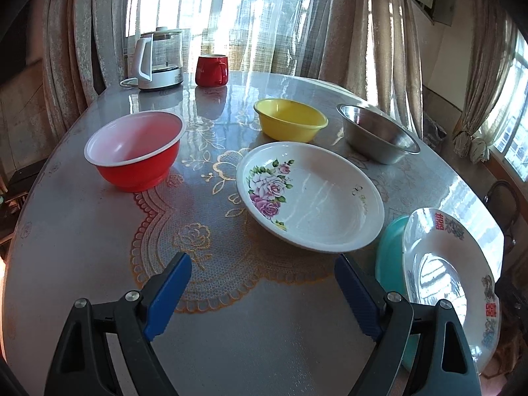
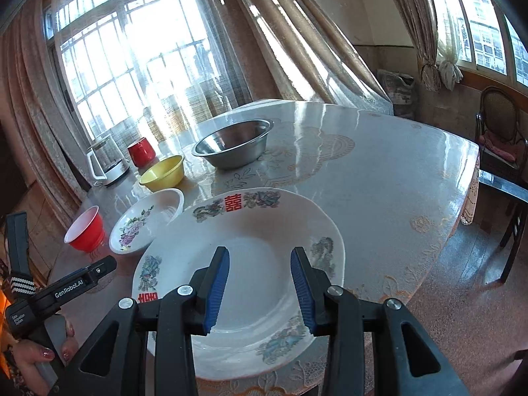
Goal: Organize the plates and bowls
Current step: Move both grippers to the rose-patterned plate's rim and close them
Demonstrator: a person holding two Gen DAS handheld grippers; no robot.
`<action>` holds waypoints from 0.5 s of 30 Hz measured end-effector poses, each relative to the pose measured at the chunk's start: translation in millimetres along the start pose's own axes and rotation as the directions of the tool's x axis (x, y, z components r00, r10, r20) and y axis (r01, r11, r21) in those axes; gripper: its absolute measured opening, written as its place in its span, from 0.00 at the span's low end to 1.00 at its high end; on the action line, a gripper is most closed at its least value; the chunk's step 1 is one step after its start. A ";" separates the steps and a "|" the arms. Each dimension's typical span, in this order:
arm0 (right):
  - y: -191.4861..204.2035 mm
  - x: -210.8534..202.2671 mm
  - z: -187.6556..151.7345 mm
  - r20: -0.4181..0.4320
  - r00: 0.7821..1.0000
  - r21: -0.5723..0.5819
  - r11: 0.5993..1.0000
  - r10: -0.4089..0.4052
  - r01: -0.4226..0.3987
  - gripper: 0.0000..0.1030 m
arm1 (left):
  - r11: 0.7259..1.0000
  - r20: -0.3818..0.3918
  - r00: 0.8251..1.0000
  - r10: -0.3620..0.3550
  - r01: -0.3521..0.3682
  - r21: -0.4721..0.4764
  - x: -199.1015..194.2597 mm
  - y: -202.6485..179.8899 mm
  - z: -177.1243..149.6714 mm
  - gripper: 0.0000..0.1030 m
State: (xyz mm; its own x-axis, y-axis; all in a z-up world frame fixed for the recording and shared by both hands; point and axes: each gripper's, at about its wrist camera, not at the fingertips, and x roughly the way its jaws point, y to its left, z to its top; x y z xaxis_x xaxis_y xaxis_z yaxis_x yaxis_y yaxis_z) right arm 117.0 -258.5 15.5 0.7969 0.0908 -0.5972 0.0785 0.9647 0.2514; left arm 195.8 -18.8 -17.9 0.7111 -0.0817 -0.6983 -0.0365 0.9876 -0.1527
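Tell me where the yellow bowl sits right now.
In the left wrist view the yellow bowl stands at the far middle of the table, between the red bowl and the steel bowl, behind the rose plate.

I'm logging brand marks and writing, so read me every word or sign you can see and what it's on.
"GenRobot.AI": white letters on the left gripper.
"囍": red sign on the dragon plate, at its far rim and again at its near left rim.
Small white print lower on that gripper: too blurred to read.
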 end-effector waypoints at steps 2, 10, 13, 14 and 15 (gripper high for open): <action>7.5 3.9 2.2 -0.007 1.000 -0.017 1.000 0.004 -0.004 0.38 | 1.000 0.013 1.000 0.000 0.000 -0.005 4.4 2.1 7.0 0.86; 38.7 21.7 16.3 -0.055 0.998 -0.077 0.997 0.027 -0.031 0.43 | 0.999 0.022 1.000 -0.013 0.014 -0.035 22.6 12.5 30.2 0.87; 51.3 28.3 23.1 -0.063 0.997 -0.104 0.994 0.038 -0.045 0.43 | 0.998 0.028 0.998 -0.057 0.057 -0.018 23.4 18.4 27.4 0.87; 54.9 31.7 26.1 -0.066 0.997 -0.109 0.993 0.044 -0.051 0.43 | 0.999 0.027 0.998 -0.051 0.051 -0.012 23.6 18.8 26.6 0.87; 57.7 36.4 29.8 -0.075 0.996 -0.108 0.992 0.054 -0.062 0.43 | 0.998 0.021 0.998 -0.057 0.057 -0.009 24.7 20.4 27.5 0.86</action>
State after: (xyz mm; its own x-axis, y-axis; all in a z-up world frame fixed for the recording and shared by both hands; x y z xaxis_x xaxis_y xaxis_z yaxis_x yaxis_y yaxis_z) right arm 168.3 -206.9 30.9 0.7527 0.1608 -0.6384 -0.0357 0.9783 0.2043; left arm 231.9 3.0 -19.0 0.7264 -0.1349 -0.6739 -0.0025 0.9800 -0.1988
